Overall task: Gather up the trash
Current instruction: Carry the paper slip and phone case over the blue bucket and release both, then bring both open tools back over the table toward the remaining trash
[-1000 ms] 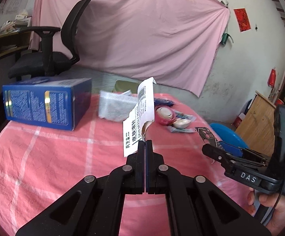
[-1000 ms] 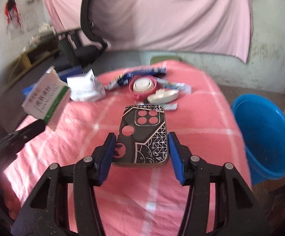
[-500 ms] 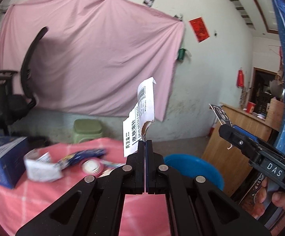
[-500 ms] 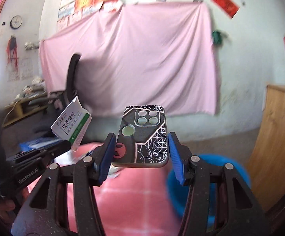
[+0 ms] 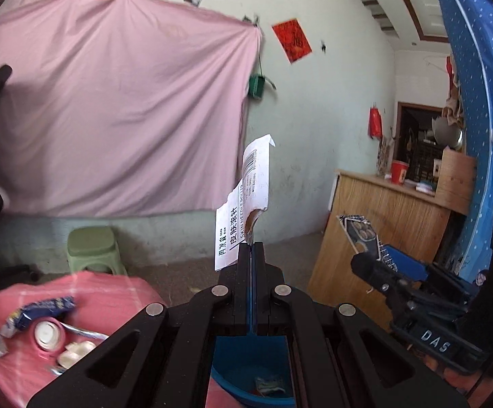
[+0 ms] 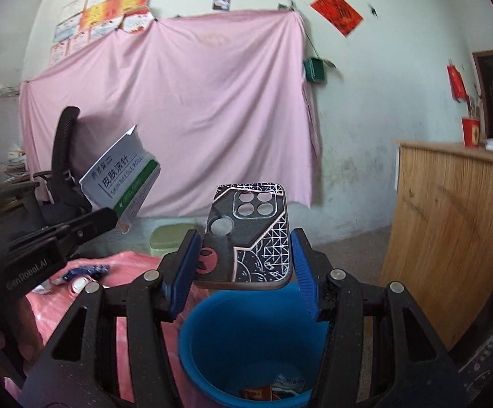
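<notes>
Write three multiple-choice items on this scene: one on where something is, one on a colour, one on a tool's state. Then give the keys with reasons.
1. Where is the round plastic bin in the right wrist view?
A. Below the right tool
B. On the pink-clothed table
C. On the wooden counter

2. What colour is that bin?
A. Green
B. Blue
C. Red

3. What is the left tool doing?
A. Standing open and empty
B. Gripping the black patterned phone case
C. Shut on the torn white cardboard box

Keys: 1 A, the bin's mouth shows under the phone case; 2 B, its wall is plain blue; 3 C, the pads meet on the box's lower edge, while the right tool grips the case.
</notes>
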Motion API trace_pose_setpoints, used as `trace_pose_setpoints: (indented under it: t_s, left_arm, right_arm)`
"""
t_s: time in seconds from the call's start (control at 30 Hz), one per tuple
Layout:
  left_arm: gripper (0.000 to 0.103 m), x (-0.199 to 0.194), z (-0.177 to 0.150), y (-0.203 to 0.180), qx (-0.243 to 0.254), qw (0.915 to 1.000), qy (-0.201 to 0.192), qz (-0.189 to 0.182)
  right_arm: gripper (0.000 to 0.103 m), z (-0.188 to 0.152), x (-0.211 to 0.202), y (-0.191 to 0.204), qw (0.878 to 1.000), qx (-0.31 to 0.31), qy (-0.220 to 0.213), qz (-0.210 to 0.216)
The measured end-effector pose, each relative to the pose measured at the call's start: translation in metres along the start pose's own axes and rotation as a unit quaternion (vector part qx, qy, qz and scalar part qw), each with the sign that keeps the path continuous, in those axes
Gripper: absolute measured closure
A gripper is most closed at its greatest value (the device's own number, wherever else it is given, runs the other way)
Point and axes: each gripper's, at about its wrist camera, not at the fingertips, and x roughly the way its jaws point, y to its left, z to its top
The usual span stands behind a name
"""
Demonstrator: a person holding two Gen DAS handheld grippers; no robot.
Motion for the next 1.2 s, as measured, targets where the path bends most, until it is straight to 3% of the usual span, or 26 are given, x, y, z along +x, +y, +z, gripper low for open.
trace_pose_setpoints:
  t_s: [0.23,0.43,0.53,0.6,0.8,0.93,1.07,1.2]
  left_arm:
    - [0.103,0.063,-0.029,0.001,-0.035,0.9924,0.117,-0.013]
    - [0.103,0.096,-0.042,0.006,-0.051,0.9819,0.182,-0.011]
    - [0.096,0.1,-0.048,0.012,-0.071,0.9756,0.207,-0.013]
    - [0.084,0.101,-0.051,0.017,-0.082,0.9724,0.218,-0.007]
    - [0.067,0.078,-0.05,0.037,-0.124,0.972,0.2,0.0]
    - [0.058,0.041,-0.039,0.051,-0.124,0.9798,0.155,0.022]
    - [0.037,-0.004,-0.026,0.062,-0.108,0.9877,0.097,0.059]
    - [0.011,-0.054,-0.02,0.078,-0.09,0.9893,0.036,0.109]
  right_arm:
    - [0.029,-0.046,0.038,-0.026,0.996,0.045,0.08,-0.005]
    - [0.029,-0.07,0.059,-0.036,0.99,0.068,0.124,-0.006]
    - [0.029,-0.075,0.065,-0.04,0.988,0.076,0.138,-0.004]
    - [0.028,-0.076,0.066,-0.041,0.987,0.078,0.142,-0.006]
    - [0.027,-0.065,0.051,-0.037,0.989,0.074,0.128,-0.007]
    - [0.016,-0.048,0.038,-0.024,0.993,0.06,0.105,0.001]
    - [0.004,-0.03,0.021,0.001,0.996,0.042,0.073,0.016]
    - [0.0,-0.015,0.004,0.028,0.998,0.037,0.033,0.031]
